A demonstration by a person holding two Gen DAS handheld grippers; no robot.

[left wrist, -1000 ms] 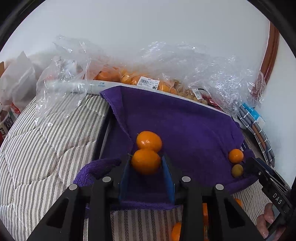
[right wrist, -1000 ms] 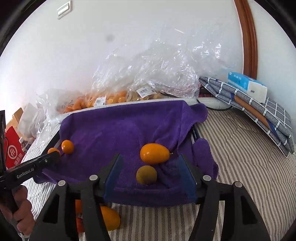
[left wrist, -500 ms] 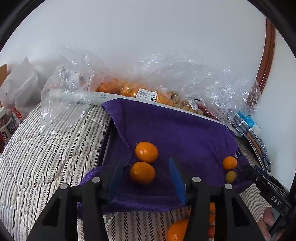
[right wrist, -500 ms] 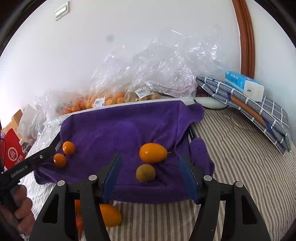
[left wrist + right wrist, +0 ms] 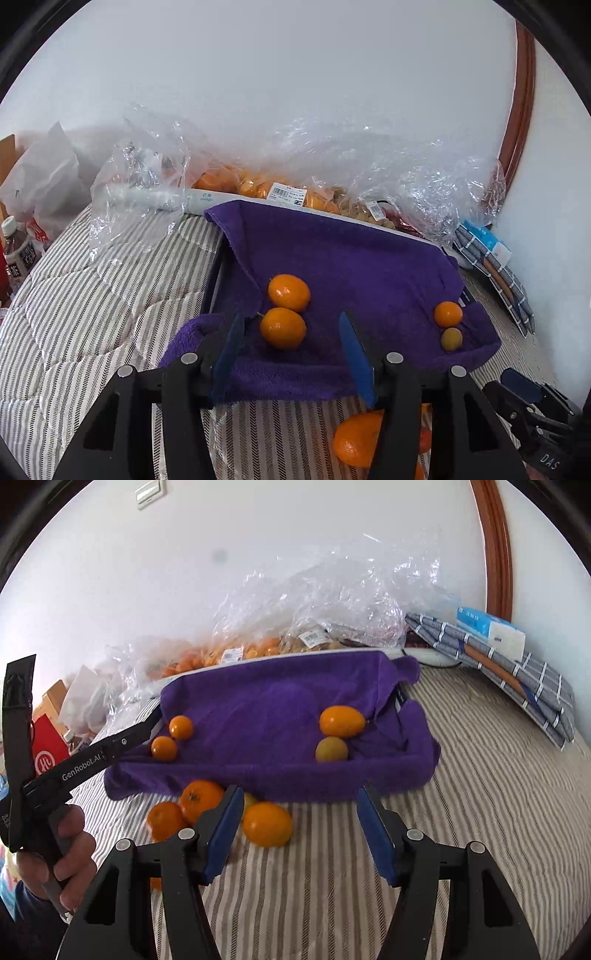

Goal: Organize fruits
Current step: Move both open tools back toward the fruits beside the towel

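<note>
A tray lined with a purple towel [image 5: 351, 258] [image 5: 266, 701] lies on the striped bed. Two oranges [image 5: 283, 328] [image 5: 289, 292] rest at its left end, also in the right wrist view [image 5: 163, 748] [image 5: 181, 727]. An orange fruit [image 5: 341, 721] and a greenish one [image 5: 331, 749] rest at its right end, also in the left wrist view [image 5: 447, 314] [image 5: 451, 338]. Several loose orange fruits [image 5: 266, 823] [image 5: 199, 799] lie on the bed before the tray. My left gripper [image 5: 291, 332] is open and empty, just behind the near orange. My right gripper [image 5: 299, 805] is open and empty above the bed.
Clear plastic bags of fruit [image 5: 295, 192] [image 5: 314, 627] line the wall behind the tray. A folded checked cloth with a tissue box [image 5: 491, 631] lies at the right. Bottles [image 5: 16, 251] and a white bag [image 5: 44, 184] stand at the left.
My left gripper opened, released the orange onto the towel beside the other one, and drew back. My right gripper pulled back from the tray, bringing the loose fruits on the bed into view.
</note>
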